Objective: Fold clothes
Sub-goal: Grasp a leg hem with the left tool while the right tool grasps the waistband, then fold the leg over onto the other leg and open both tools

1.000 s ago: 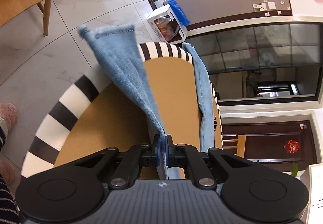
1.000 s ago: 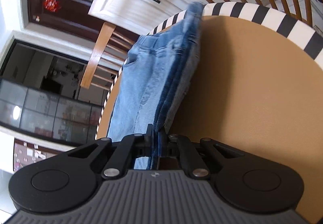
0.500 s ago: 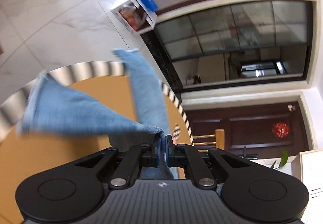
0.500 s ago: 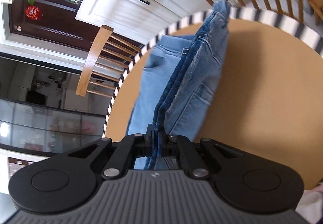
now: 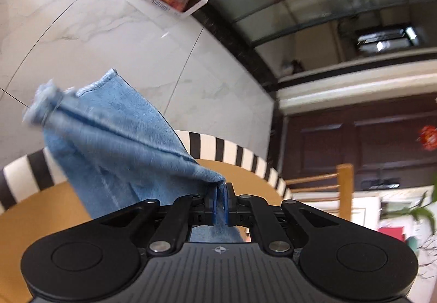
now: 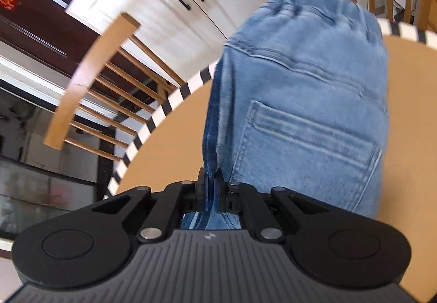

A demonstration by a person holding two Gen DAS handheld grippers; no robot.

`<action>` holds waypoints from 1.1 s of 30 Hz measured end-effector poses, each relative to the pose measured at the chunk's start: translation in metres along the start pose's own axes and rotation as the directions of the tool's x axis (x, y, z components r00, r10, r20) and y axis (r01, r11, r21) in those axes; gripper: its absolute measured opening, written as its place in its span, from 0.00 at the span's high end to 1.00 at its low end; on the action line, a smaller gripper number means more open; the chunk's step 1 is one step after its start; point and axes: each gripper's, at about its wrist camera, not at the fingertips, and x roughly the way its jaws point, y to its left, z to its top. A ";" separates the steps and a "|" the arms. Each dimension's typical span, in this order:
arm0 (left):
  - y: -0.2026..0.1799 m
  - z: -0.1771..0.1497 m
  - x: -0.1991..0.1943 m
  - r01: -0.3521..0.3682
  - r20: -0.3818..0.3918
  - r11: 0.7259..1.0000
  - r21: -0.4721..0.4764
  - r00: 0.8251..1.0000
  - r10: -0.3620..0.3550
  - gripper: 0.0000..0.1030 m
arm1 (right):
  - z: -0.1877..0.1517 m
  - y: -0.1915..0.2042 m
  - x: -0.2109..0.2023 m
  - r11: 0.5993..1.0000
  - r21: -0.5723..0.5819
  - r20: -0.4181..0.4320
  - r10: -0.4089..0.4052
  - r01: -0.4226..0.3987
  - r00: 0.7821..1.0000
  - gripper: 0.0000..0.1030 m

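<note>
The jeans hang over the round table, lifted between my two grippers. My left gripper is clamped tight on the leg end, whose hem trails out past the striped table edge; my right gripper is pinched shut on the doubled side seam below the waistband. Denim is soft, floppy and fairly heavy, so seams and hems are the surest holds. A wooden chair stands close beside the table's far edge.
</note>
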 end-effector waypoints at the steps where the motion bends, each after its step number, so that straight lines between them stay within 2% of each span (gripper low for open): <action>1: -0.003 0.004 0.005 -0.016 -0.016 1.000 0.005 1.000 0.016 0.95 | -0.003 0.003 0.008 1.000 -0.007 0.009 -0.012 0.012 1.000 0.96; 4: -0.009 0.019 0.015 -0.056 -0.072 0.998 0.010 0.996 0.057 0.95 | -0.007 0.005 0.027 0.999 -0.012 0.032 -0.043 0.043 0.999 0.96; 7: -0.013 0.033 0.027 -0.094 -0.120 0.995 0.040 0.988 0.098 0.94 | -0.011 0.000 0.038 0.999 0.018 0.050 -0.040 0.040 0.998 0.93; 9: -0.013 0.039 0.036 -0.114 -0.141 0.992 0.058 0.983 0.121 0.94 | -0.013 -0.004 0.043 0.999 0.037 0.061 -0.030 0.027 0.998 0.84; 10: -0.011 0.042 0.040 -0.121 -0.149 0.991 0.060 0.980 0.129 0.94 | -0.013 -0.007 0.043 0.999 0.045 0.065 -0.008 0.005 0.998 0.70; 11: -0.009 0.044 0.044 -0.126 -0.158 0.990 0.057 0.978 0.133 0.94 | -0.013 -0.010 0.042 0.998 0.056 0.068 0.018 -0.022 0.998 0.62; 14: -0.004 0.049 0.052 -0.136 -0.186 0.989 0.058 0.972 0.144 0.90 | -0.014 -0.014 0.027 0.996 0.065 0.077 0.049 -0.054 0.996 0.55; 16: 0.004 0.055 0.058 -0.130 -0.208 0.990 0.058 0.968 0.140 0.83 | -0.018 -0.020 0.007 0.997 0.039 0.075 0.056 -0.059 0.996 0.52; 20: 0.013 0.066 0.052 -0.080 -0.236 0.995 0.061 0.967 0.092 0.77 | -0.035 -0.038 -0.030 0.996 0.009 0.034 0.087 -0.088 0.996 0.43; 23: 0.013 0.073 0.032 -0.042 -0.220 0.988 0.152 0.972 0.075 0.68 | -0.059 -0.059 -0.061 0.990 0.008 -0.022 0.144 -0.144 0.989 0.42; 27: 0.015 0.068 -0.015 -0.033 -0.141 0.941 0.337 0.986 0.085 0.59 | -0.098 -0.077 -0.100 0.966 -0.076 -0.060 0.244 -0.248 0.968 0.41; 29: 0.017 0.058 -0.041 -0.030 -0.094 0.907 0.420 0.993 0.076 0.53 | -0.122 -0.084 -0.118 0.935 -0.141 -0.057 0.321 -0.326 0.945 0.42; 31: 0.016 0.045 -0.062 -0.022 -0.073 0.856 0.516 0.995 0.070 0.51 | -0.148 -0.090 -0.132 0.902 -0.162 -0.075 0.393 -0.400 0.916 0.42; 32: 0.014 0.040 -0.069 -0.017 -0.069 0.820 0.572 0.995 0.069 0.51 | -0.162 -0.093 -0.137 0.888 -0.161 -0.091 0.421 -0.431 0.902 0.42; 33: 0.011 0.037 -0.070 -0.017 -0.057 0.768 0.640 0.996 0.070 0.51 | -0.177 -0.095 -0.141 0.877 -0.154 -0.109 0.442 -0.454 0.891 0.42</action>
